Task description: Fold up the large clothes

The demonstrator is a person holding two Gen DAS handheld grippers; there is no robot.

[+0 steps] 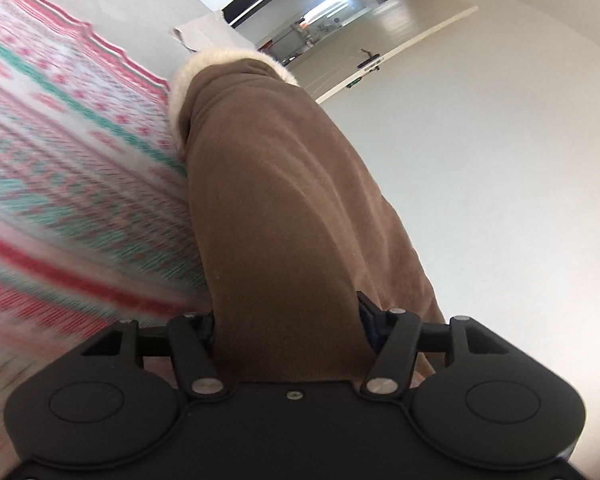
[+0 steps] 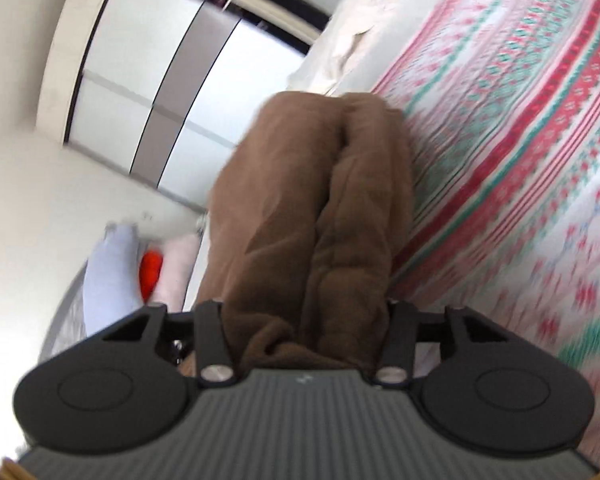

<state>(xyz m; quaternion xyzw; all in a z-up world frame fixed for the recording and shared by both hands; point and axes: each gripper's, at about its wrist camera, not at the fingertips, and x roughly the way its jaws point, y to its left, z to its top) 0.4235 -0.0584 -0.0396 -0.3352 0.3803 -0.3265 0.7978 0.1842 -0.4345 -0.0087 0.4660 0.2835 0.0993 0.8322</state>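
In the left wrist view, the patterned bedspread with pink, red and teal bands (image 1: pixel 72 152) fills the nine-o'clock half of the picture, blurred. At centre, the thick brown fleece garment with a cream fur-like trim (image 1: pixel 276 200) runs as one long bundle from six o'clock, where it passes between the jaws of the left gripper (image 1: pixel 286 328), up toward twelve o'clock, where the pale trim caps its far end. The jaws stand at a middling width with cloth packed between them; the garment appears clamped there. At one o'clock an open white door with a dark handle (image 1: pixel 380 56) shows against a plain wall.

In the right wrist view, a tall wardrobe with pale sliding panels (image 2: pixel 152 92) sits at ten to eleven o'clock, and soft items in light blue, orange and pink (image 2: pixel 140 264) lie at eight o'clock. The same brown garment (image 2: pixel 312 208) rises from the right gripper (image 2: pixel 306 332) toward twelve o'clock, creased into two lobes; these jaws are likewise partly closed on a bunched fold. The bedspread (image 2: pixel 520 140) spreads from one to four o'clock.

Judging from both views, each gripper holds one end region, with the garment's long axis pointing straight ahead of each. Neither hand looks nearer, so the fold likely turns on carrying both ends toward the bed together.
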